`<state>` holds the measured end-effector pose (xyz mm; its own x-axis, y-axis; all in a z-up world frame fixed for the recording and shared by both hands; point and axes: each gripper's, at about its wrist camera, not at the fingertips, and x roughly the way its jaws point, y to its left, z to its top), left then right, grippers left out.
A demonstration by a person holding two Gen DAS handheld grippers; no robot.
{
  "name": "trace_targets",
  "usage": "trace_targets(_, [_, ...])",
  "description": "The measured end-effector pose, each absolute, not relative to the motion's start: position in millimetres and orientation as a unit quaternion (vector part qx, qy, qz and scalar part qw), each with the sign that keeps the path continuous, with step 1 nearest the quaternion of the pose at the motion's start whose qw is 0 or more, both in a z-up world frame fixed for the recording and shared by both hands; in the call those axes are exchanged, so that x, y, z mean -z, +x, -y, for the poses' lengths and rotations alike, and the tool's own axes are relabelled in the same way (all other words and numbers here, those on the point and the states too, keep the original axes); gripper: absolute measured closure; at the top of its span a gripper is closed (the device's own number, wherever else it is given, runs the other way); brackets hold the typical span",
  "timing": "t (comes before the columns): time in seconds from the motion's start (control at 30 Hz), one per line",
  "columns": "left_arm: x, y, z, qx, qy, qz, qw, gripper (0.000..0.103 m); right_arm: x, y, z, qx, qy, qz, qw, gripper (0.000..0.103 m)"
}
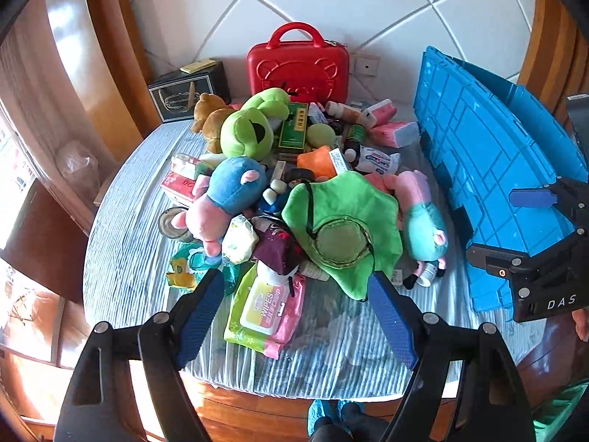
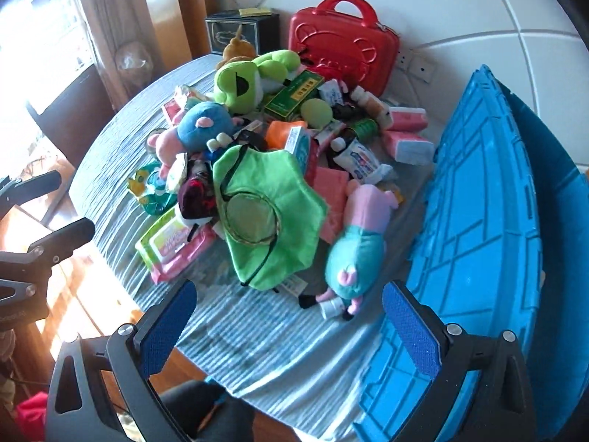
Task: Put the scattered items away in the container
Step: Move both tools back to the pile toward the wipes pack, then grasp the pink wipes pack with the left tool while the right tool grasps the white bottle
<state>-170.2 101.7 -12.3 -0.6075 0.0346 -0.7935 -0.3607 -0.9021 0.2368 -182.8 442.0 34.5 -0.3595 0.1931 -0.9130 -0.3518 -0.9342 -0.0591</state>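
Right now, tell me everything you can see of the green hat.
The green hat is soft plush, bright green with a wavy brim and a paler round crown ringed by a tan band. A dark cord loops across it. It lies tilted on the near side of the pile, crown facing the cameras, draped over other items. The pig plush lies against its right edge and the wipes pack sits just left of its near edge. No gripper touches it.

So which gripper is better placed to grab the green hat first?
Left, probably: the left gripper hangs open right at the green hat's near edge, while the right gripper sits open nearer the blue crate.
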Motion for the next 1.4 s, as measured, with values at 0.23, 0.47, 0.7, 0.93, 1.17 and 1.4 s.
trace_targets(0.23, [26, -198, -73, -0.879, -0.427, -0.169, 0.126, 0.023, -2, -213, -445, -0.819, -0.539, -0.107, 0.168, 0.001])
trace_targets(0.47, [63, -232, -32, -0.869, -0.428, -0.196, 0.155, 0.023, 37, -236, -430, -0.807, -0.530, -0.160, 0.207, 0.001])
trace_targets(0.7, [134, -258, 3, -0.838, -0.475, -0.198, 0.181, 0.023, 95, -246, -401, -0.788, -0.524, -0.222, 0.234, 0.000])
trace_targets(0.93, [192, -261, 4, -0.810, -0.510, -0.202, 0.207, 0.023, 149, -242, -383, -0.768, -0.521, -0.275, 0.251, 0.001])
trace_targets(1.17, [238, -259, -9, -0.786, -0.529, -0.234, 0.218, 0.023, 182, -232, -372, -0.756, -0.516, -0.307, 0.260, 0.029])
trace_targets(1.4, [254, -271, -20, -0.782, -0.530, -0.244, 0.220, 0.016, 199, -243, -372, -0.754, -0.496, -0.344, 0.258, 0.030])
